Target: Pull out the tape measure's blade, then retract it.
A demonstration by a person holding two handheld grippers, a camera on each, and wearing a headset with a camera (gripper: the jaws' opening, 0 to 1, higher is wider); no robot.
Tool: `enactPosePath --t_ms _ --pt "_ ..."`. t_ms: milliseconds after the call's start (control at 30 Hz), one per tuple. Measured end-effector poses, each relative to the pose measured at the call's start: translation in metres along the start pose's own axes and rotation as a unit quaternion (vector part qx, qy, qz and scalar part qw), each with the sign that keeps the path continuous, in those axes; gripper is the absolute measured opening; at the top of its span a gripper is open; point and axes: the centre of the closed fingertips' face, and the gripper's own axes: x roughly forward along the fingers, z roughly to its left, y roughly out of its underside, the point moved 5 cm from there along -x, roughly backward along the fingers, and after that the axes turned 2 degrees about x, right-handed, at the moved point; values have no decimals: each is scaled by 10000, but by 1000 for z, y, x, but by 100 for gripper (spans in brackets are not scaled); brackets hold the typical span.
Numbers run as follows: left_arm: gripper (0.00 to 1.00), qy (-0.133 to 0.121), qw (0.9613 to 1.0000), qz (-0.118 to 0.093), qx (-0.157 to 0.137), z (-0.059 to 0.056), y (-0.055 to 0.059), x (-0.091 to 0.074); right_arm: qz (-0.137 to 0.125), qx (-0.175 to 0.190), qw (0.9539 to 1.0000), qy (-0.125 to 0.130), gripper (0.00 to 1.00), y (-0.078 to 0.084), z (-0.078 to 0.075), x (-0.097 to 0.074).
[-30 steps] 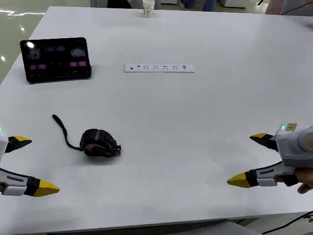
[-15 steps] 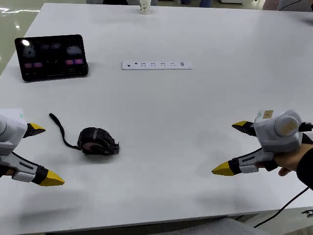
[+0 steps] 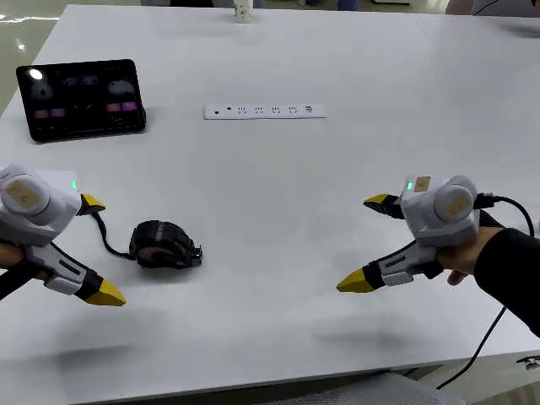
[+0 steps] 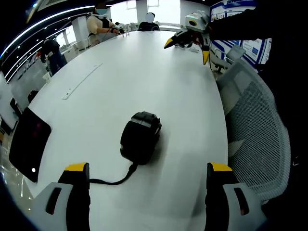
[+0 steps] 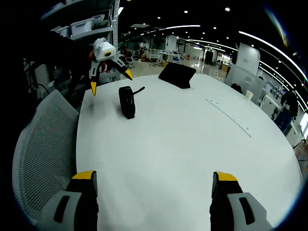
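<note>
Left hand-held gripper [image 3: 103,250] beside tape measure [image 3: 163,245], tablet [image 3: 80,97], power strip [image 3: 264,110] beyond

You've brought both grippers in from the edges of the table [image 3: 278,186]. Your left gripper [image 3: 100,249] has slid right and away from you. It now sits close to the tape measure [image 3: 162,245], with its far yellow tip at the end of the strap [image 3: 112,245], which lay well clear of it a second ago. Your right gripper [image 3: 363,242] has swung left, from the right edge to well inside the table, and your hand [image 3: 462,257] and dark sleeve [image 3: 513,272] have come into view behind it. The gap between the two grippers has narrowed.
</note>
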Motion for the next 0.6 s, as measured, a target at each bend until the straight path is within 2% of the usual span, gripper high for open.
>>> enactPosePath --t_ms 100,333,533,600 --pt "98 52 9996 125 241 4 -3 4 23 -89 9999 -79 99 -4 1 6" --pt "96 189 9981 232 536 8 -14 12 67 -202 9995 -228 99 -10 -1 21" --pt "88 178 9962 366 769 13 -22 23 37 -221 9991 -360 99 -18 -4 34" --pt "84 193 9952 342 900 14 -24 26 46 -239 9990 -388 99 -19 -4 38"
